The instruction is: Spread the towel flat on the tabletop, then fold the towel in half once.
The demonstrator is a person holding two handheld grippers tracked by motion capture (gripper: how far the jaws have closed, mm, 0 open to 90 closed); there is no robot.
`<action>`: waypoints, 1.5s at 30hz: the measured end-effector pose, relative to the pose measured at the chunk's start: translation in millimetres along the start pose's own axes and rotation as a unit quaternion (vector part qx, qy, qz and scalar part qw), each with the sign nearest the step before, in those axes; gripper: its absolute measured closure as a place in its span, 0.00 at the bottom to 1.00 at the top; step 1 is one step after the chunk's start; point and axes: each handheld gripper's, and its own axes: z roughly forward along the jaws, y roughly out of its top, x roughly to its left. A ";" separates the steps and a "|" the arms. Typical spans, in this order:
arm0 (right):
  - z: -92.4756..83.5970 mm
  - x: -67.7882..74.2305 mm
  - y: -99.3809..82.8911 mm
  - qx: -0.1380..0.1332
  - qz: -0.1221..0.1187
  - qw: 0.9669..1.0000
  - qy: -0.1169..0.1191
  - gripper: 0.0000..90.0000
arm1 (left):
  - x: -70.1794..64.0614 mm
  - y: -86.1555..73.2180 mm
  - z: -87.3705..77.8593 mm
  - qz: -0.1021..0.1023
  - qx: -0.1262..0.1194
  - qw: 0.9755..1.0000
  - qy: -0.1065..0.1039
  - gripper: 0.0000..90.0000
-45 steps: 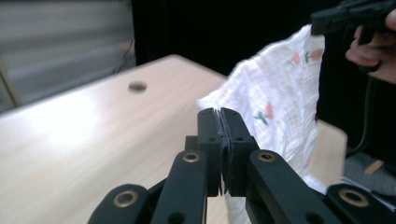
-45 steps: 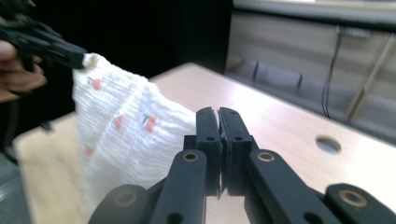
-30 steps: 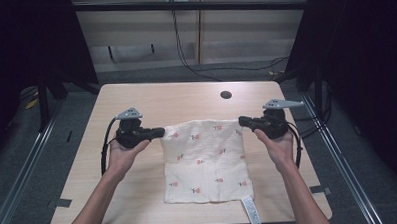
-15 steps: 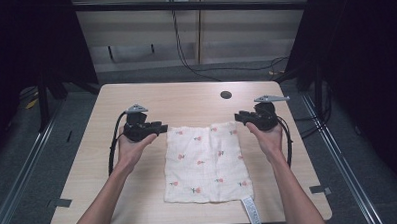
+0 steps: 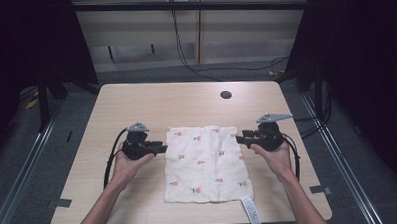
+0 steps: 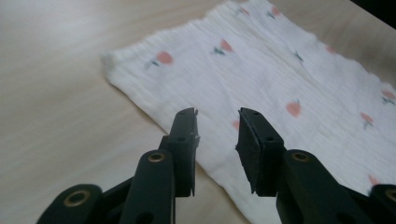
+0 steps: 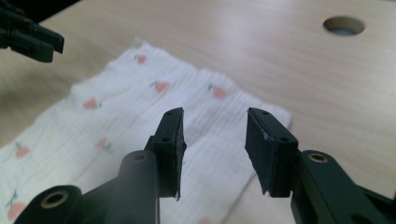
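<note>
From above, a cloth [image 5: 204, 162] lies flat mid-table [image 5: 136, 104], the left gripper [image 5: 160, 149] and right gripper [image 5: 240, 137] at its side edges. The left gripper view shows jaws apart over the cloth's [image 6: 289, 84] edge. The right gripper view shows jaws apart above the cloth [image 7: 140, 126], a hole [image 7: 344, 25] beyond.

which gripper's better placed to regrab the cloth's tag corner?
Probably right. The tag hangs off the cloth at its near right corner, on the right gripper side; the left gripper would have to cross over. Both are open.

White cloth [image 5: 204, 163] dotted with small pink-red fruit prints, pale wood counter [image 5: 136, 101], black jaws on both grippers.
</note>
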 end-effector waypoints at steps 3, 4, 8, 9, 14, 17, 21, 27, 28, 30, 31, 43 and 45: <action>2.4 3.7 -13.3 0.023 -0.011 1.000 -0.001 0.65 | -8.9 -7.2 7.6 0.021 0.019 0.999 -0.020 0.79; 3.5 3.9 -17.4 0.029 -0.011 1.000 -0.005 0.66 | -11.2 -7.7 9.8 0.027 0.026 0.999 -0.024 0.83; 11.3 2.1 -36.4 0.048 0.001 0.999 -0.018 0.67 | -14.4 -13.5 20.0 0.032 0.038 0.998 -0.025 0.90; 16.3 1.2 -41.5 0.064 -0.003 0.998 -0.024 0.67 | -13.5 -16.4 22.8 0.030 0.045 0.998 -0.022 0.86; 21.5 1.8 -45.6 0.072 -0.010 0.997 -0.023 0.69 | -15.9 -21.4 25.6 0.043 0.055 0.997 -0.018 0.78; 25.4 5.6 -46.0 0.086 -0.027 0.995 -0.037 0.72 | -18.6 -23.3 28.7 0.054 0.061 0.997 -0.018 0.77; 27.0 14.3 -47.7 0.092 -0.040 0.994 -0.040 0.89 | -26.8 -23.9 31.7 0.071 0.069 0.995 -0.015 0.89; 19.2 18.3 -50.7 0.100 -0.031 0.994 -0.027 0.97 | -29.9 -26.2 28.5 0.073 0.080 0.994 -0.008 1.00; 16.8 18.8 -52.2 0.101 -0.027 0.994 -0.027 0.97 | -29.9 -27.1 27.2 0.074 0.081 0.994 -0.012 1.00; 14.9 19.5 -53.4 0.101 -0.021 0.994 -0.027 0.97 | -30.7 -28.3 24.6 0.075 0.086 0.993 -0.010 1.00; 11.9 22.1 -56.4 0.101 -0.016 0.995 -0.017 0.97 | -31.2 -29.8 22.8 0.075 0.087 0.993 -0.011 1.00; 6.0 19.3 -46.0 0.062 -0.003 0.998 -0.011 0.76 | -18.5 -25.3 -2.5 0.045 0.036 0.998 -0.023 0.85; 5.0 11.3 -38.5 0.044 0.006 0.999 -0.015 0.75 | -9.4 -22.8 -5.6 0.028 0.022 0.999 -0.019 0.85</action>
